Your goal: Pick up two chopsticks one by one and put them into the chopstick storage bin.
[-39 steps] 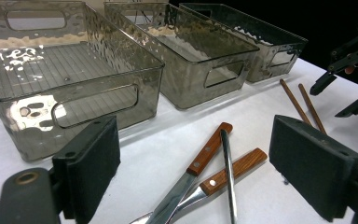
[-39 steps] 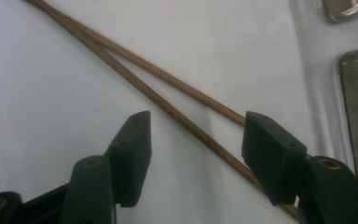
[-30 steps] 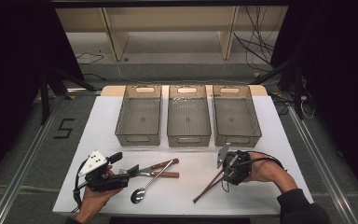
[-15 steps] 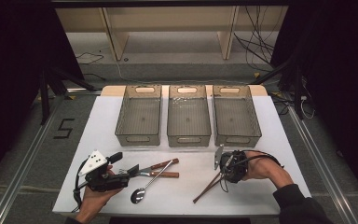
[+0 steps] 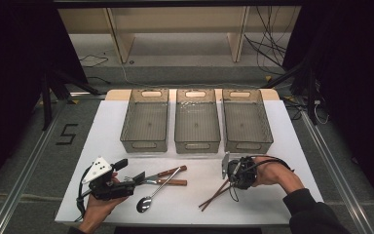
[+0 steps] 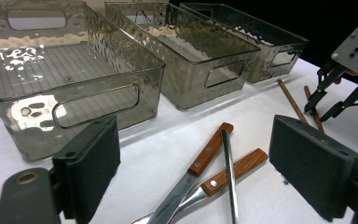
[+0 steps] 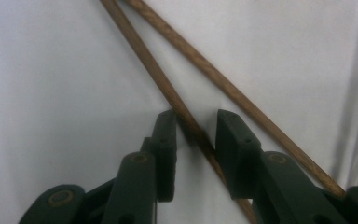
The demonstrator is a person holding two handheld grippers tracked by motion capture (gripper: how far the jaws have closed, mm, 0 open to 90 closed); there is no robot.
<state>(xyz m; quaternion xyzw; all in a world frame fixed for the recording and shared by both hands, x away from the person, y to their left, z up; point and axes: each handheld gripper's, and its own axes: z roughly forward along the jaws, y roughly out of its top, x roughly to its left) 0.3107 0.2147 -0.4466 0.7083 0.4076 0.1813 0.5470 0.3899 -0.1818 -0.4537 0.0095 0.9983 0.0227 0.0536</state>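
Two chopsticks (image 7: pixel 168 88) cross near the table's front edge, one between the closing right gripper (image 7: pixel 196 128), ungrasped.

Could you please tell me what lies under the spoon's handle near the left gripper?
The spoon lies across two wooden-handled utensils, its metal handle crossing over both. Their front ends are cut off at the picture's edge, so I cannot tell knife from fork.
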